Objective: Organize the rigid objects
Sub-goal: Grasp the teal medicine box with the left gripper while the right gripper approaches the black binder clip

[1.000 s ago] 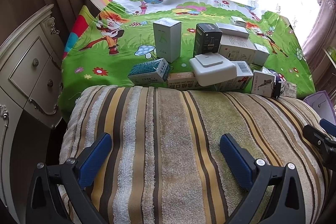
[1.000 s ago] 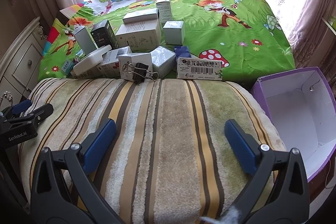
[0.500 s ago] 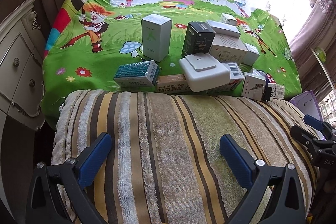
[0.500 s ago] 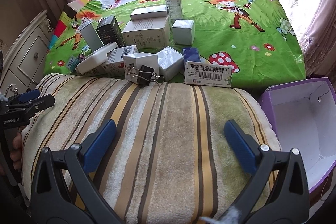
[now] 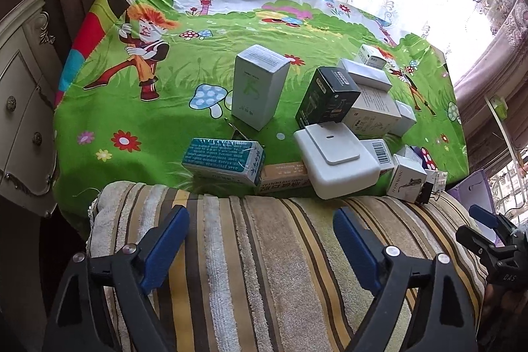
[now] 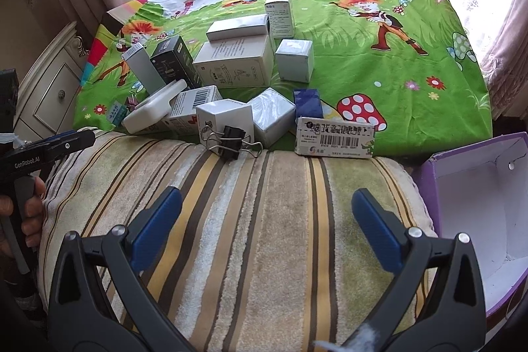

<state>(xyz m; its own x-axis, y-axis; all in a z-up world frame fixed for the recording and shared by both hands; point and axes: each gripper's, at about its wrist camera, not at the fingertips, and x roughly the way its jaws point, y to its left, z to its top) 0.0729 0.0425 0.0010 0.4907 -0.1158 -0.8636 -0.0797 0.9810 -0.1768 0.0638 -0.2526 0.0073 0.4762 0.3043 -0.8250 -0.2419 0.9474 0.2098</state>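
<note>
We judge the sorting barely begun: every box we can see sits loose on the green cartoon cloth [image 5: 138, 121], and the purple box [image 6: 478, 197], to the right of the right jaws, looks empty as far as its inside shows.

Our left gripper [image 5: 260, 249] hovers over the striped towel [image 5: 264, 269], jaws wide but closing with nothing between them. Ahead of the left jaw lies the teal carton [image 5: 222, 160] with small writing we cannot read; just right of it a tan carton [image 5: 283, 180] reads "DENTAL", and beyond the right jaw rests the white device [image 5: 336, 160].

Our right gripper [image 6: 265, 226] stands wide and empty. Ahead of it lie a black binder clip [image 6: 231, 142] and a barcoded carton [image 6: 335, 137]. "GenRobot.AI" shows on the other gripper's body at far left.
</note>
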